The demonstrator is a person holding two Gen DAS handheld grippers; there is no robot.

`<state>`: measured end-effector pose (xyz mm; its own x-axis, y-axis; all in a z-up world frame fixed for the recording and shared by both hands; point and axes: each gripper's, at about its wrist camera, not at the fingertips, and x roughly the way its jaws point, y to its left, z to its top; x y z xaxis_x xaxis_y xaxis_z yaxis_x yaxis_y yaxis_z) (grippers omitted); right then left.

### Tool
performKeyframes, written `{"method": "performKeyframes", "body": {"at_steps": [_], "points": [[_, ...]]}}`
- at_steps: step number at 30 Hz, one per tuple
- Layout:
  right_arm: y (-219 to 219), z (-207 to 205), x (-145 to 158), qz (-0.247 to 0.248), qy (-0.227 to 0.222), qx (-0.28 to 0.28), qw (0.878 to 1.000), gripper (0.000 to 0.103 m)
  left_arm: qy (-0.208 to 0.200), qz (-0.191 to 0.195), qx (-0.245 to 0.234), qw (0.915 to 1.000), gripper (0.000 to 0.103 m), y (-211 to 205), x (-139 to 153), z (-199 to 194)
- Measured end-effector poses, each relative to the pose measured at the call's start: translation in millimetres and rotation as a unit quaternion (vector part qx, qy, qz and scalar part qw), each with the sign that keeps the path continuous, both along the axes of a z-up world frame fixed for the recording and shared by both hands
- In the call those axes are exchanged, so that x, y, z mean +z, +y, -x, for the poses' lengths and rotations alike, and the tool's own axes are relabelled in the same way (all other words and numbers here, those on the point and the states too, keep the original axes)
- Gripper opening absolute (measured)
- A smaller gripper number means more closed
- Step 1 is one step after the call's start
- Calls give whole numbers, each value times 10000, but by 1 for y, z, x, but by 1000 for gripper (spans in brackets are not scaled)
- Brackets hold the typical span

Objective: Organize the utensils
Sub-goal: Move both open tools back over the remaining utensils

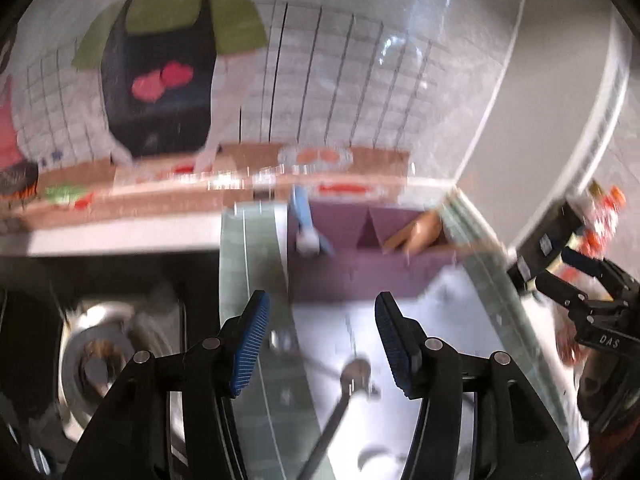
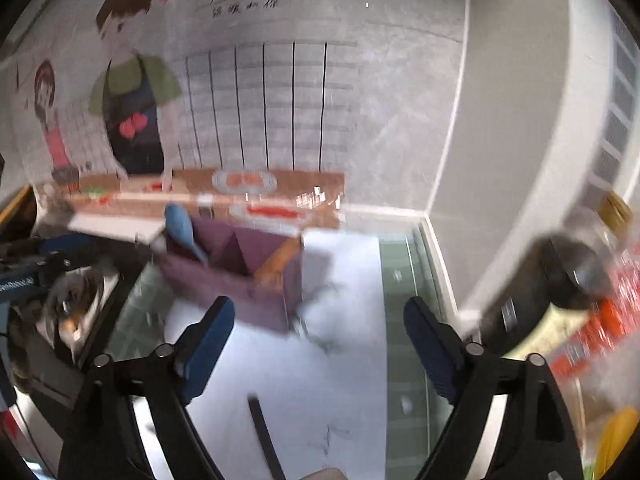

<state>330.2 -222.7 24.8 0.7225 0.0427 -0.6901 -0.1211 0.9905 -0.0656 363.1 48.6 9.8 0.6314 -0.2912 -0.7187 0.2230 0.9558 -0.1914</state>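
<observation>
The left gripper (image 1: 322,344) stands released, its two ribbed blue pads (image 1: 250,344) apart with nothing between them. Just below and between those pads lies a metal utensil (image 1: 344,392), a round shiny head on a long dark handle running toward the camera; it rests flat on the pale marbled countertop (image 1: 440,320), not touched by either finger. The frame is blurred, so whether it is a spoon or a ladle cannot be told.

Ahead of the left gripper stands a purple organizer box (image 1: 352,276), matte and straight-walled, split by a partition into compartments. A light blue utensil (image 1: 306,220) leans upright in the compartment on the left, and a tan wooden utensil (image 1: 420,232) lies tilted in the compartment on the right. To the left of the pads sits a round steel sink drain (image 1: 96,356) in a dark basin.

The right gripper (image 2: 320,344) is likewise released, dark blue pads (image 2: 208,344) wide apart and holding nothing. Close beneath it a dark straight handle (image 2: 264,436) lies on the same white surface. Ahead and slightly left is the purple box (image 2: 240,292), with the blue utensil (image 2: 182,228) and the wooden one (image 2: 280,264) in it. To the right stands a dark glossy bottle (image 2: 552,300) near red-labelled packaging (image 2: 608,320).
</observation>
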Motion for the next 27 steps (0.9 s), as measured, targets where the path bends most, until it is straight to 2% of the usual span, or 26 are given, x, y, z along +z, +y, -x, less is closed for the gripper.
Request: {"method": "performKeyframes", "body": {"at_steps": [7,11,15,18,20,21,23,25,27], "points": [[15,44,-49,102,355,-24,9993,98,604,111,-32,9981,56,17,-49,48],[40,53,-85,-66,1115,714,9912,98,786,162,139,9967,56,39,-58,68],[74,61,-109,-115,1505,1396,9786,97,823,61,427,9957,56,63,-58,83],[98,62,-119,-325,1716,1882,9665,90,817,2,517,9953,56,74,-57,91],[115,60,-125,-427,1843,2149,9582,77,855,41,525,9949,56,78,-59,94],[119,59,-127,-432,1887,2203,9560,75,881,58,528,9947,56,79,-60,95],[132,56,-136,-371,2001,2294,9518,63,911,64,526,9944,56,80,-62,95],[139,55,-140,-320,2062,2348,9494,58,957,89,490,9942,56,78,-63,94],[144,54,-143,-214,2046,2379,9493,57,1008,95,410,9940,56,73,-64,91]]}}
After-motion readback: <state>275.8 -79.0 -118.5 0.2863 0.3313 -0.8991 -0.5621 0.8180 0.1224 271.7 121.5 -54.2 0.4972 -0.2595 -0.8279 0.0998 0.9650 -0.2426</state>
